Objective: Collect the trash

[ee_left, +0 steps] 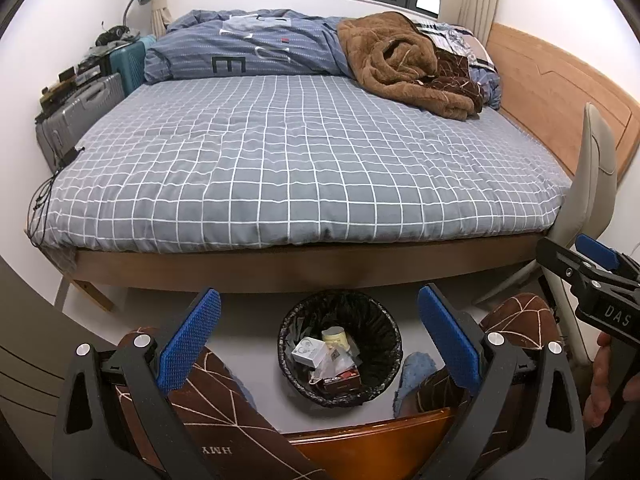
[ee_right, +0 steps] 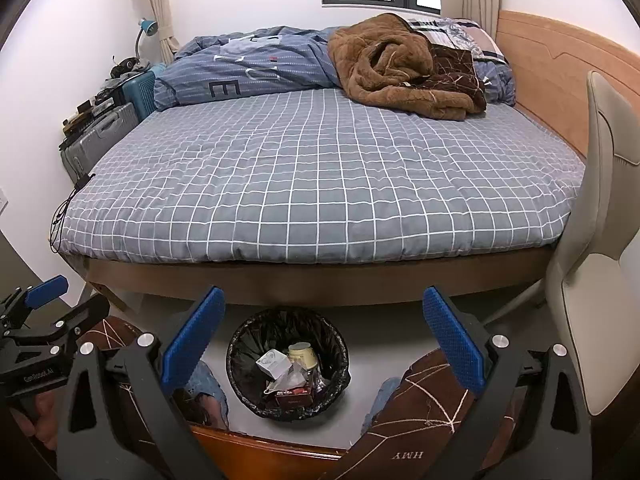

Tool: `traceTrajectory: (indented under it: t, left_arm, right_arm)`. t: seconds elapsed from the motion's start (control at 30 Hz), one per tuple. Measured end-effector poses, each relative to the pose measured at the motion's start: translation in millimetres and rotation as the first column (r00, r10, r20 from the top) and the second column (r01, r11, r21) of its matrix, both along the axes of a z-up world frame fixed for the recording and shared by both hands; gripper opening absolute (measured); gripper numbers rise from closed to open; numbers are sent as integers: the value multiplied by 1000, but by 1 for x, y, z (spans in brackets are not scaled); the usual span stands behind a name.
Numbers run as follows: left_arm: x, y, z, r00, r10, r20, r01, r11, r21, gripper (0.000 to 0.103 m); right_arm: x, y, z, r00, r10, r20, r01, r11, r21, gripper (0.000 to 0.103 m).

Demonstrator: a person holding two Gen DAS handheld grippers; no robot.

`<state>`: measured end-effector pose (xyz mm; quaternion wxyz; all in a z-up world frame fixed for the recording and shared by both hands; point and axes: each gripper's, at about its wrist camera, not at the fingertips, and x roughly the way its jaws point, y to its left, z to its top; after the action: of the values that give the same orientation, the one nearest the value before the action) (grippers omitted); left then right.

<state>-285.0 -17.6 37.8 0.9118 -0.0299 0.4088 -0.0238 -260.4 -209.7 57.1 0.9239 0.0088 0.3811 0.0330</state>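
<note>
A round bin with a black liner (ee_left: 296,322) stands on the floor in front of the bed; it also shows in the right wrist view (ee_right: 244,338). Inside lie a white box (ee_left: 307,351), a pale yellow cup (ee_left: 334,336), clear wrappers and a red box (ee_right: 294,398). My left gripper (ee_left: 320,344) is open and empty, held above and before the bin. My right gripper (ee_right: 324,344) is open and empty too, beside the left one. Each gripper shows at the edge of the other's view.
A bed with a grey checked sheet (ee_left: 304,160) fills the room ahead, with a blue duvet (ee_left: 248,44) and a brown blanket (ee_left: 400,68) at its far end. A beige chair (ee_right: 600,240) stands at the right. Suitcases (ee_left: 80,108) line the left wall. My knees and blue slippers (ee_left: 416,372) flank the bin.
</note>
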Motion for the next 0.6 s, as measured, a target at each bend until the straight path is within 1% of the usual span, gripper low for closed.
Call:
traceTrajectory:
  t: [0.33,0.5,0.6]
  left_arm:
    - [0,1,-2,1000,-2,-3,2,1000,-2,97]
    - [2,2,-6,1000,2,-21,-2,1000,-15,97]
    - [2,0,-7,1000,-20,-22,20,1000,-22,97]
  right_arm:
    - [-1,1,-2,1000,-1,-6,1,1000,0,95]
    - [-1,1,-2,1000,0,-3,0,1000,1,95]
    - [0,1,-2,1000,0,-6,0,1000,-3,95]
